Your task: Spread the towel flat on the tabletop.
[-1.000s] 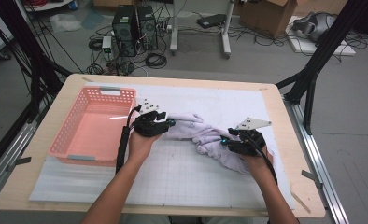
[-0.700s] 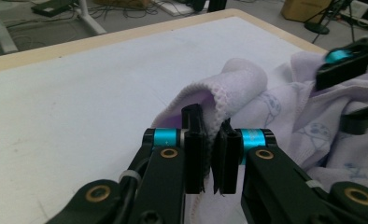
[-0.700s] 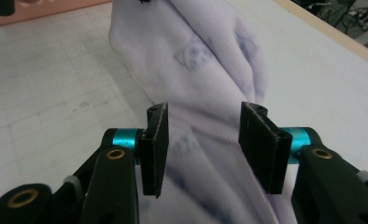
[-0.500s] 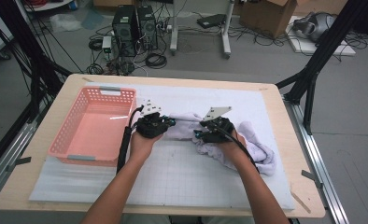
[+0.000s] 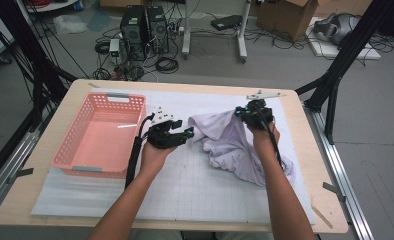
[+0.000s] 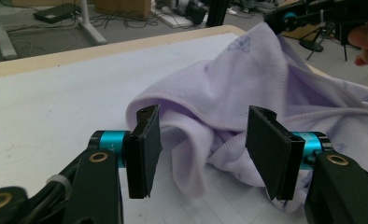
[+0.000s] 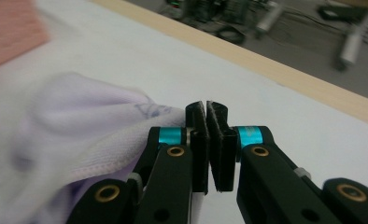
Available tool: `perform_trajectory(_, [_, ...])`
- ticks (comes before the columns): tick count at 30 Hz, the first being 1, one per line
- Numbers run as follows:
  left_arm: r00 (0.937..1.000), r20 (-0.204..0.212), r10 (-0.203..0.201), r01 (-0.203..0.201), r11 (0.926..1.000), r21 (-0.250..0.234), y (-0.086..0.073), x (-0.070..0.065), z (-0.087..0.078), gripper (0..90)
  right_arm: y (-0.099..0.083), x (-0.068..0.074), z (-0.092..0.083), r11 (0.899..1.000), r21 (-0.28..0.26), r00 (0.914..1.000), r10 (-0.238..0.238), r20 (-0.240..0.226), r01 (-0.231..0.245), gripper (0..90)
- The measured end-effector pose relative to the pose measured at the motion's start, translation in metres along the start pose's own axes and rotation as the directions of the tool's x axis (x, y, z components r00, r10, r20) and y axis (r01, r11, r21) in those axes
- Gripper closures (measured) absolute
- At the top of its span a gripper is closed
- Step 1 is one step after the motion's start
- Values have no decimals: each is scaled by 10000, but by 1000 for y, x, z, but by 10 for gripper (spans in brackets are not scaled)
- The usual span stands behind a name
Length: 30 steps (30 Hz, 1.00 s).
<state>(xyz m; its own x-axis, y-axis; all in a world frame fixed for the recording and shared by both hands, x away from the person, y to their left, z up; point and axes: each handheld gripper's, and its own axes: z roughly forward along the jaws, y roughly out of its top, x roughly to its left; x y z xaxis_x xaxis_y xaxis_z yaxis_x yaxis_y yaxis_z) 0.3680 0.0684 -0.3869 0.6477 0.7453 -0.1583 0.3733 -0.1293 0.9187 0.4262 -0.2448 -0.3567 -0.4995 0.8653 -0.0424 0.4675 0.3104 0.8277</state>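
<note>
the right gripper (image 7: pixel 209 140) has its jaws clenched, pads pressed together on a thin edge of the cloth (image 7: pixel 70 135), which bunches at its 9 o'clock in the right gripper view; these jaws have just been closing, with the fabric between them; in the high view the right gripper (image 5: pixel 251 114) lifts that edge off the mat (image 5: pixel 185 200), the cloth (image 5: pixel 230 145) draping down from it toward 6 o'clock and spreading under the right forearm.

the left gripper (image 6: pixel 201 149) stands released, its jaws well apart and having just been opening; a fold of the cloth (image 6: pixel 229 93) lies between and beyond the pads, which do not press on it; in the high view the left gripper (image 5: pixel 185 134) sits at 9 o'clock of the cloth, just beside its near fold.

outward, the basket (image 5: pixel 67 155) rests at 9 o'clock of the left hand (image 5: pixel 155 155), on the left part of the mat; the mat covers the table (image 5: pixel 35 150); the cloth lies right of the mat's middle, well apart from the basket; beyond the table's 12 o'clock edge, cables (image 5: pixel 167 62) trail on the floor.
</note>
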Motion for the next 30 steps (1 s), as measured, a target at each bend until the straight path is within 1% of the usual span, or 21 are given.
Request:
perform_trajectory(2, [9999,-72,101,-100,9999,46,-1,2,-3,455,-4,-17,-4,9979,-33,9953,647,726,-646,875])
perform_trajectory(3, [10000,-76,58,-57,10000,53,-2,3,-4,458,-7,-26,-7,9944,-70,9886,1057,1069,-1056,871])
perform_trajectory(5, [9999,-79,78,-77,9999,104,-6,6,-6,466,-13,-39,-10,9831,53,9762,1808,1194,-1828,818])
perform_trajectory(6, [10000,-52,51,-51,9999,135,-9,6,-6,470,-16,-42,-11,9794,69,9730,1996,1162,-2018,736])
perform_trajectory(7, [10000,-11,73,-73,9998,165,-12,6,-7,477,-18,-43,-13,9779,52,9728,2073,1035,-2090,693])
perform_trajectory(8, [9999,92,140,-144,9992,362,-13,6,-6,481,-19,-42,-15,9801,32,9766,1977,844,-1987,671])
perform_trajectory(10, [9991,227,364,-377,9976,576,-15,3,-5,474,-21,-35,-19,9888,103,9878,1482,486,-1489,618])
perform_trajectory(12, [9986,191,502,-506,9985,208,-19,-1,-8,478,-24,-28,-22,9930,28,9925,1180,-329,-1180,573])
perform_trajectory(13, [9982,207,558,-562,9983,178,-20,-2,-9,483,-26,-21,-23,9969,93,9940,781,-764,-776,545])
perform_trajectory(14, [9981,230,576,-580,9982,182,-21,-2,-9,482,-27,-16,-23,9986,196,9903,514,-1295,-492,529])
perform_trajectory(15, [9978,257,604,-610,9979,211,-23,-3,-10,481,-29,-9,-23,9991,366,9865,281,-1610,-225,510])
perform_trajectory(16, [9979,246,601,-605,9980,190,-24,-3,-10,481,-30,-3,-23,9988,482,9817,-6,-1904,99,495])
perform_trajectory(18, [9983,276,523,-529,9984,204,-28,-3,-11,481,-33,10,-20,9969,667,9625,-229,-2703,425,478])
perform_trajectory(20, [9983,306,495,-502,9985,227,-33,-4,-12,481,-34,21,-13,9920,1019,9390,-357,-3420,748,467])
perform_trajectory(22, [9985,335,432,-440,9988,229,-37,-5,-14,482,-36,32,-4,9828,1473,9214,-469,-3857,1116,483])
perform_trajectory(23, [9986,325,410,-418,9989,227,-39,-5,-15,482,-37,36,2,9735,1821,9119,-534,-4070,1383,529])
perform_trajectory(25, [9985,381,403,-418,9983,396,-41,-5,-16,482,-40,42,11,9556,2367,8863,-487,-4605,1755,704])
perform_trajectory(26, [9981,400,476,-495,9977,474,-42,-5,-17,480,-40,42,11,9514,2363,8845,-691,-4614,1976,800])
perform_trajectory(27, [9979,340,550,-565,9975,429,-42,-6,-18,480,-39,41,8,9564,2112,8918,-901,-4433,2016,862])
perform_trajectory(28, [9979,329,558,-568,9979,304,-43,-7,-19,483,-36,36,3,9677,1795,9050,-882,-4161,1769,864])
perform_trajectory(30, [9980,375,517,-526,9983,247,-45,-8,-20,487,-30,21,-11,9890,981,9388,-717,-3370,1107,868])
